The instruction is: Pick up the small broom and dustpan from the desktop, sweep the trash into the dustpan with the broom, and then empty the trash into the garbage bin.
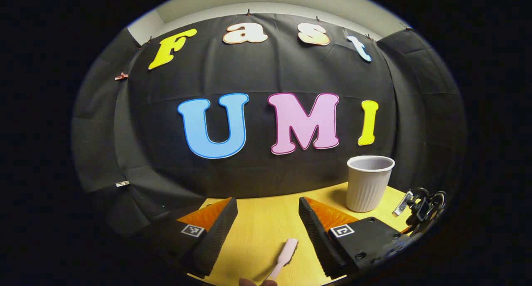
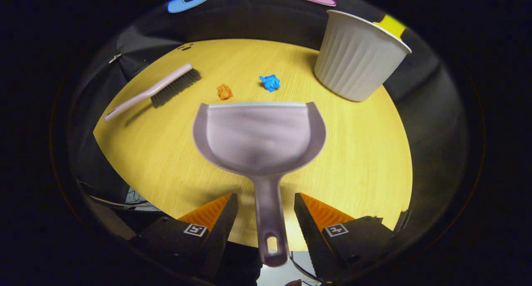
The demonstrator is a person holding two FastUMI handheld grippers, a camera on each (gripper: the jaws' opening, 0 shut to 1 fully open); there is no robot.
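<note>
In the right gripper view a grey dustpan [image 2: 259, 132] lies flat on the yellow wooden desktop [image 2: 365, 153]. Its handle [image 2: 270, 223] runs back between the fingers of my open right gripper [image 2: 265, 200], with a gap on each side. Beyond the pan's lip lie an orange scrap [image 2: 224, 91] and a blue scrap [image 2: 270, 82]. The small broom [image 2: 153, 90] rests at the far left, bristles away from me. My left gripper [image 1: 268, 205] is open just above the desktop [image 1: 262, 223], and the pale tip of the broom handle [image 1: 284, 255] lies between its fingers, untouched.
A ribbed grey garbage bin [image 2: 357, 55] stands upright at the far right of the desk, also seen as the bin [image 1: 369, 182] right of the left gripper. A black device with a metal part [image 1: 422, 205] sits by the desk's right edge. The black cloth wall closes off the back.
</note>
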